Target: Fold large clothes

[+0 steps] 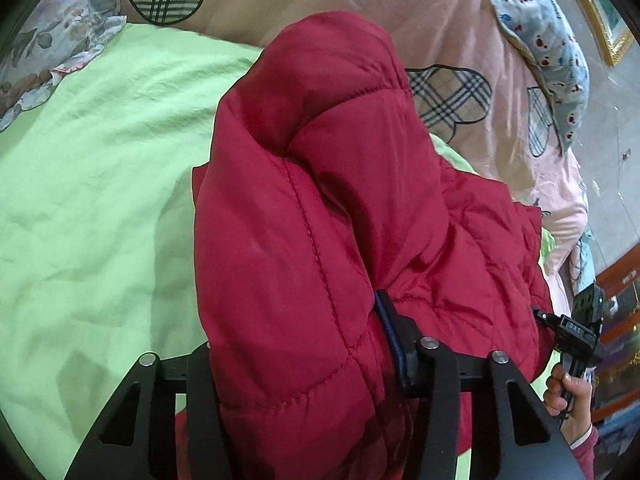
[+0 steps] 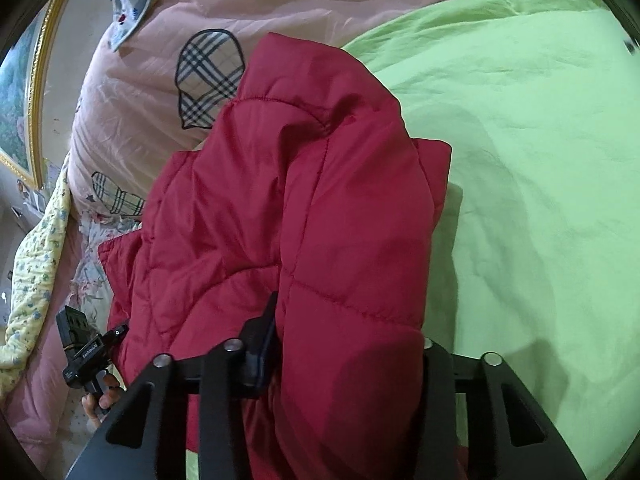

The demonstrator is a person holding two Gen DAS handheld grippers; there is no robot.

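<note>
Left gripper (image 1: pixel 304 344) and right gripper (image 2: pixel 344 344), jaws clamped on red quilted puffer jacket (image 1: pixel 320 200); right-gripper label reads "DAS".

Close wrist views, shared jacket (image 1: pixel 320 216)

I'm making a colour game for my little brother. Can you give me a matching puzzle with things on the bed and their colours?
Things:
1. puffy jacket
2. bed sheet
3. quilt with checked shapes
4. picture frame

Colours:
A. gold
B. red
C. pale pink
D. light green

Pairs: 1-B, 2-D, 3-C, 4-A
</note>
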